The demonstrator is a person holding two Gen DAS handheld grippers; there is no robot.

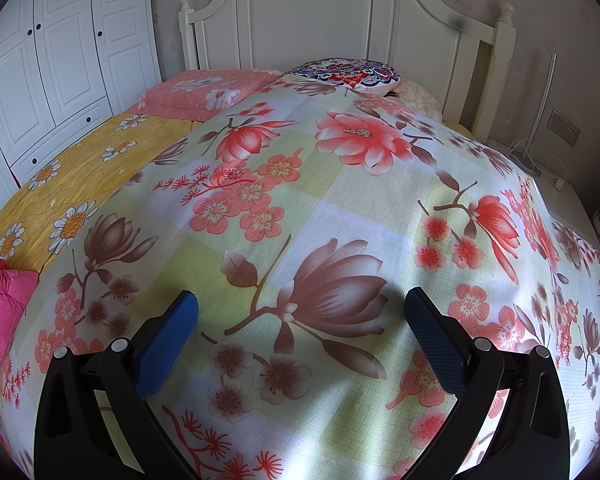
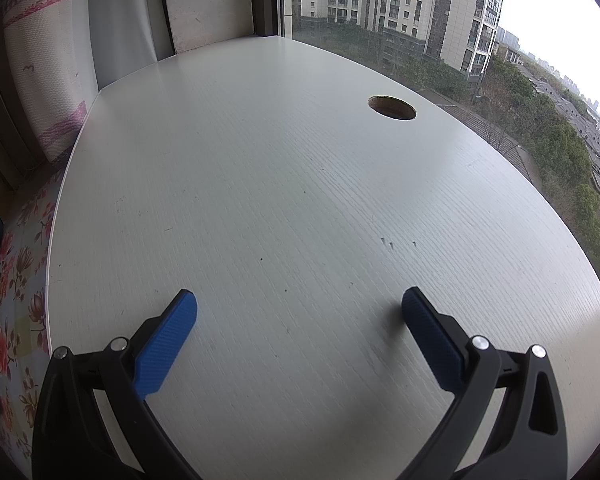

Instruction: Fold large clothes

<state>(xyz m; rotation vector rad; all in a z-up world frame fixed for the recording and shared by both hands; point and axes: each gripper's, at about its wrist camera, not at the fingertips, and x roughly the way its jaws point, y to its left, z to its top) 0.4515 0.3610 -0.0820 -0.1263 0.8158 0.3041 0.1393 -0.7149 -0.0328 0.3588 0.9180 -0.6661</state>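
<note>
Hovering spread over the floral sheet, left claw should pinch an edge; soft, light cloth; right claw spread above the worktop.

Right claw spread wide over white desk.

Both handheld grippers spread wide, gripping nothing.

The left black two-finger gripper with blue textured pads points forward and slightly downward, its jaws far apart with nothing between them. The right black two-finger gripper with blue ribbed pads shows the same pose, fingers splayed wide, tilted downward, the gap between its pads empty.
</note>
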